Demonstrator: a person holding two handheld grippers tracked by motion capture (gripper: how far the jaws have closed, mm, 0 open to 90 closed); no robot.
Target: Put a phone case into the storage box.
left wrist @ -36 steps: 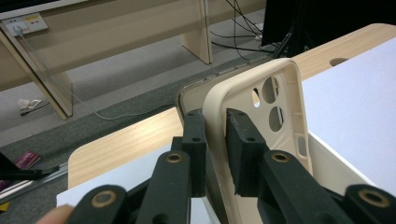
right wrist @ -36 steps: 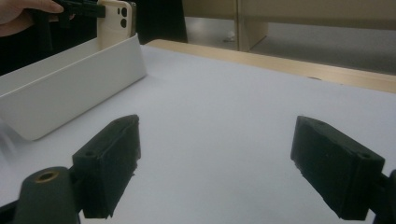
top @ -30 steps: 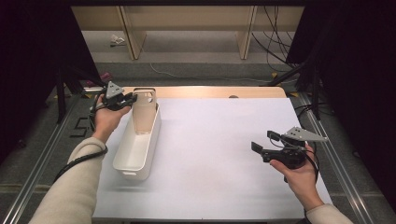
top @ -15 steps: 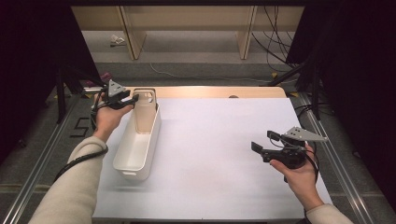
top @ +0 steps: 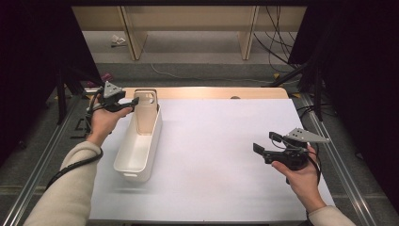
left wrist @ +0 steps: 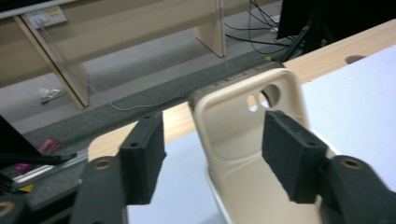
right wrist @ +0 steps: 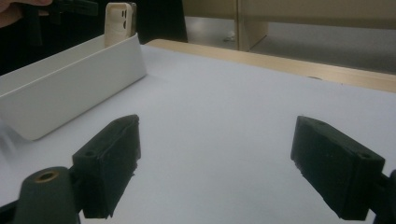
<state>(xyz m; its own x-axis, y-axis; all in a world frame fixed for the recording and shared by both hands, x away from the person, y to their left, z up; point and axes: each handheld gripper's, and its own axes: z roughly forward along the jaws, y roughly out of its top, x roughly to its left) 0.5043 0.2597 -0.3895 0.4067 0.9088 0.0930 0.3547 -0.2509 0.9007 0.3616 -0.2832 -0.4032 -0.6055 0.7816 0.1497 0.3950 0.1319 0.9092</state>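
Note:
A beige phone case (top: 146, 106) stands upright at the far end of a long white bin (top: 153, 141), leaning on its end wall. My left gripper (top: 133, 101) is at the case's top left edge. Its jaws have just been opening. In the left gripper view the case (left wrist: 247, 121) sits between and just beyond the pads (left wrist: 142, 158), which do not press on it, and the left gripper (left wrist: 215, 158) is open. My right gripper (top: 267, 142) hovers over the white mat at the right, open and with nothing in it (right wrist: 229, 163). The case (right wrist: 119, 16) and bin (right wrist: 70, 93) lie far off to its left.
The white mat (top: 221, 141) covers a wooden table whose bare far edge (top: 211, 92) shows. Metal rails run along both sides. Beyond the table are a grey floor, wooden furniture legs and cables (top: 277, 52).
The left gripper's jaws have spread apart and let go of the phone case, which stays standing in the bin. The right hand and gripper have not moved.

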